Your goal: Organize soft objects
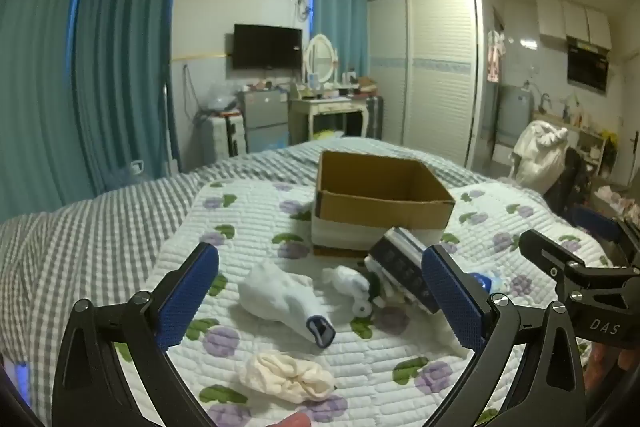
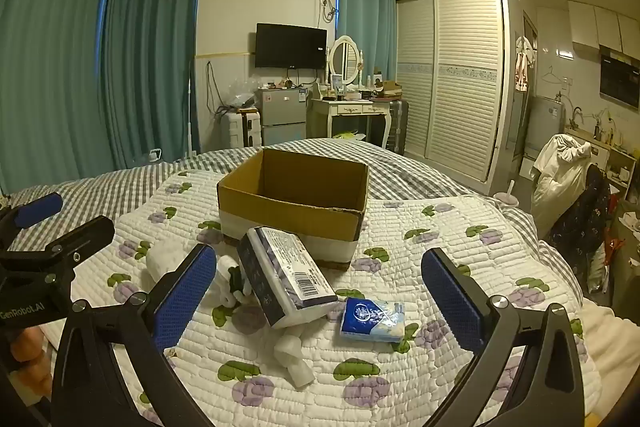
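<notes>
An open cardboard box (image 1: 380,203) (image 2: 294,203) stands on a flowered quilt. In the left wrist view a white sock with a blue cuff (image 1: 286,301), a cream sock bundle (image 1: 290,377) and a small white sock (image 1: 348,279) lie between my left gripper's (image 1: 324,291) open fingers. A dark tissue pack (image 1: 404,267) (image 2: 286,277) leans near the box. A small blue tissue packet (image 2: 372,319) and a white roll (image 2: 294,357) lie within my right gripper's (image 2: 320,291) open span. Both grippers are empty.
The quilt (image 2: 460,227) lies on a grey checked bed (image 1: 80,227). Teal curtains (image 1: 100,67), a wardrobe (image 2: 452,75), a dresser (image 2: 352,111) and a chair with clothes (image 2: 568,179) stand beyond the bed.
</notes>
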